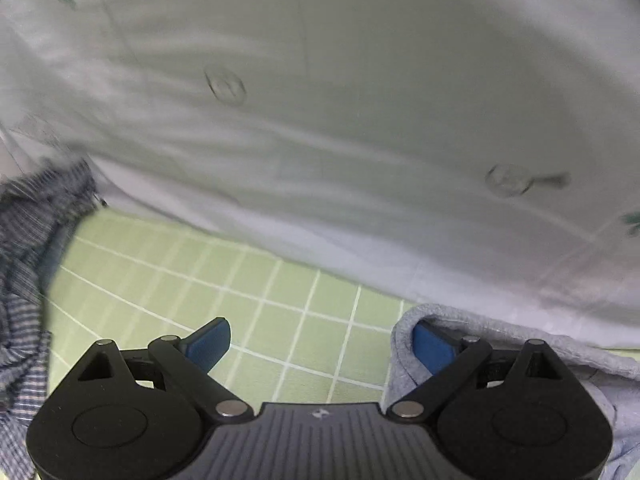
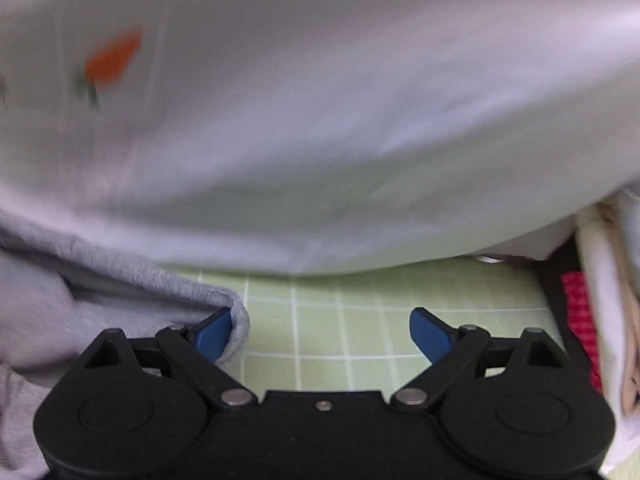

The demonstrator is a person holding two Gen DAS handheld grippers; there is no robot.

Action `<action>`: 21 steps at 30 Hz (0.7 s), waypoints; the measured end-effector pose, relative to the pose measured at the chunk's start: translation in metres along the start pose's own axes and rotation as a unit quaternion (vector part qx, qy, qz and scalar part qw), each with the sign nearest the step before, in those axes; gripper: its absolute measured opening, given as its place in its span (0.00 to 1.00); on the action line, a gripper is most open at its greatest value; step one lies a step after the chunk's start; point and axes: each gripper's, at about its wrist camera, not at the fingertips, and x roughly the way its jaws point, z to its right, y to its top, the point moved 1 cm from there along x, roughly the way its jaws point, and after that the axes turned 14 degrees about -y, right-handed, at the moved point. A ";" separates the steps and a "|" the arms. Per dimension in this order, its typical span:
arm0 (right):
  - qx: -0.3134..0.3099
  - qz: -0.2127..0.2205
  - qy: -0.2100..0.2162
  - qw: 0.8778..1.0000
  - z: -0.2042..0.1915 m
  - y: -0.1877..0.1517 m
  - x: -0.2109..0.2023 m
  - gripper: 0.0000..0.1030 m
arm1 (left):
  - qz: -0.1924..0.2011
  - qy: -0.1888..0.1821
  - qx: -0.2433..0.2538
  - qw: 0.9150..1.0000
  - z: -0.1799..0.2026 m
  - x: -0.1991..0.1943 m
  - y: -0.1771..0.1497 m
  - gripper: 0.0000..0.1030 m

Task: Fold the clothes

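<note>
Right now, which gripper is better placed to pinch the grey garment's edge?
Probably neither clearly. Both are open with the grey garment draped over one inner fingertip: the left gripper on its right finger, the right gripper on its left. Each needs only to close, with green grid mat between the fingers.

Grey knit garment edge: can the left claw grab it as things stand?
Probably yes. The left claw is open, and the grey knit garment already drapes over one blue pad; only the green gridded mat shows in the gap.

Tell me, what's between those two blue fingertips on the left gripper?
Only bare green mat, as the left wrist view shows. The left gripper stands open; grey cloth drapes over one fingertip.
</note>
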 end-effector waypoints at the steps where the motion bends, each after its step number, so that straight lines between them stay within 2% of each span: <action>1: 0.008 0.016 -0.003 1.000 0.008 -0.001 -0.014 0.91 | 0.013 -0.002 -0.002 1.000 -0.001 -0.015 -0.004 0.94; 7: 0.052 0.094 -0.008 0.994 0.053 -0.021 -0.094 0.91 | 0.093 -0.014 -0.016 0.995 -0.005 -0.105 -0.030 0.94; 12: 0.049 0.103 -0.004 0.993 0.067 -0.061 -0.138 0.92 | 0.100 -0.009 -0.009 0.995 -0.017 -0.156 -0.074 0.94; 14: 0.045 0.087 0.000 0.995 0.068 -0.077 -0.141 0.92 | 0.093 0.005 0.005 0.996 -0.022 -0.164 -0.097 0.94; 17: 0.039 0.062 0.005 0.997 0.068 -0.102 -0.146 0.92 | 0.061 0.027 0.011 0.998 -0.025 -0.165 -0.132 0.94; 21: 0.018 0.007 0.016 1.000 0.061 -0.134 -0.144 0.92 | -0.035 0.009 -0.029 0.999 -0.033 -0.144 -0.176 0.94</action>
